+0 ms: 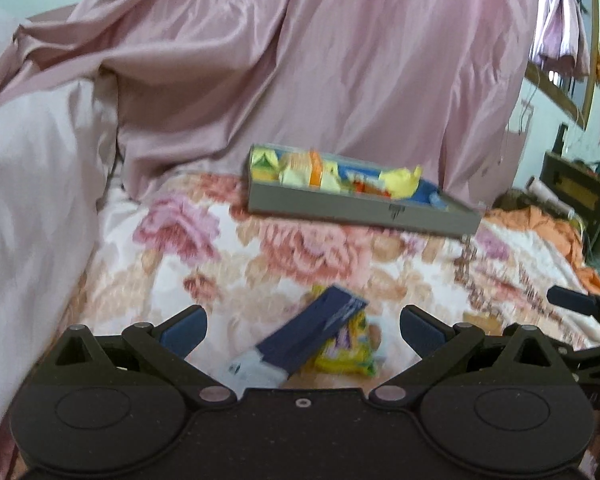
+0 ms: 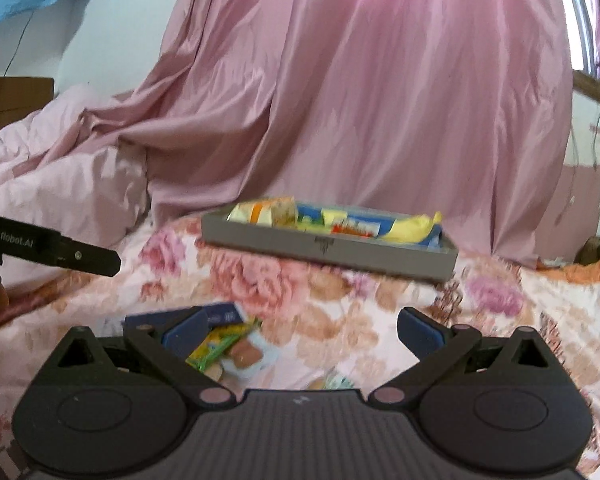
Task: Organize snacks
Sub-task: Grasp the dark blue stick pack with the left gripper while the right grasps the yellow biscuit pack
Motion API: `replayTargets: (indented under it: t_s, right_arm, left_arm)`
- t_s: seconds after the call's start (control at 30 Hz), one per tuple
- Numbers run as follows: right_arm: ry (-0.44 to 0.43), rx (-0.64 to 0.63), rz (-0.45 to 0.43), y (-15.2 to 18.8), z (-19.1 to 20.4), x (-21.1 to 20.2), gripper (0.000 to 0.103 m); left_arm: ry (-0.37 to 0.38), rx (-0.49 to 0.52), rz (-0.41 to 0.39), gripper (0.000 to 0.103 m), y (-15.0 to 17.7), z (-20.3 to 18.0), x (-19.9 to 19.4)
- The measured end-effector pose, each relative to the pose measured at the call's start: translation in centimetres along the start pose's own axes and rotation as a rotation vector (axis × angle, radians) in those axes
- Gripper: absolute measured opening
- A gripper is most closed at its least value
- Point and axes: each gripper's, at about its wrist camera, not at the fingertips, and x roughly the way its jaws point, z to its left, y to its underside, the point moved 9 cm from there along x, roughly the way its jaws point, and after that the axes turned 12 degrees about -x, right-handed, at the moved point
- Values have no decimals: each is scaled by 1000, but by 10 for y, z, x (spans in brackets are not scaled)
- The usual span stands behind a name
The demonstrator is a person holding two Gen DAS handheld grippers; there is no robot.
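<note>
The left gripper [image 1: 303, 325] hangs low over the bed with its jaws spread wide and nothing between them. Just ahead of it, at twelve o'clock and between the blue finger pads [image 1: 186, 327], a dark blue snack bar [image 1: 315, 330] lies tilted across a yellow snack packet [image 1: 350, 354] on the flowered bedsheet [image 1: 260, 248]; the bar's pale end points toward seven o'clock. Neither pad touches the bar.

The right gripper [image 2: 302, 330] is likewise released, jaws wide apart and holding nothing. In its view the same dark blue bar [image 2: 216, 314] and yellow-green packet [image 2: 220, 344] sit near the left finger, at about ten o'clock, partly hidden behind the pad. A small brown-and-white wrapped piece [image 2: 246, 354] lies just beside the packet. The tip of the left tool enters this view at nine o'clock.

Farther out at twelve to one o'clock, well apart from both grippers, a shallow grey tray [image 1: 352, 206] rests on the sheet, already filled with yellow, orange and blue snack packs [image 1: 324, 170]. Behind it, a pink satin curtain [image 1: 320, 60] drapes down onto the bed, and a pale pink quilt [image 1: 28, 184] is heaped at nine o'clock. Both views are somewhat blurred.
</note>
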Motion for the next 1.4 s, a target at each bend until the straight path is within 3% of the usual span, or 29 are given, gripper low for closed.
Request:
replayTargets:
  t_s: [0.23,0.4,0.63,0.83,1.0,1.1,1.17,1.4]
  right_arm:
    - [-56,-6,94,28,16,18,103]
    - [-81,-22,134,39,25,27,103]
    - [-104,-22,175,45,32,37,103]
    - [-94,15,192,39,36,51,103]
    - [-105,18,220,42,44,58,103]
    - [-110,0,243,45,49,62,103]
    - [-113,4,253,46,51,64,103]
    - [-124,22,286,40,57,80,103]
  left_arm:
    - [-49,30,78,102,15,19,23]
    - [-43,46,112,102,11,26,44]
    - [51,33,143,102,2,25,71]
    - [109,92,233,100,10,15,91]
    - [129,97,272,91,16,13,96]
    - [138,102,286,76,16,13,97]
    - [137,93,296,55,16,13,97]
    - [56,6,290,33,16,26,92]
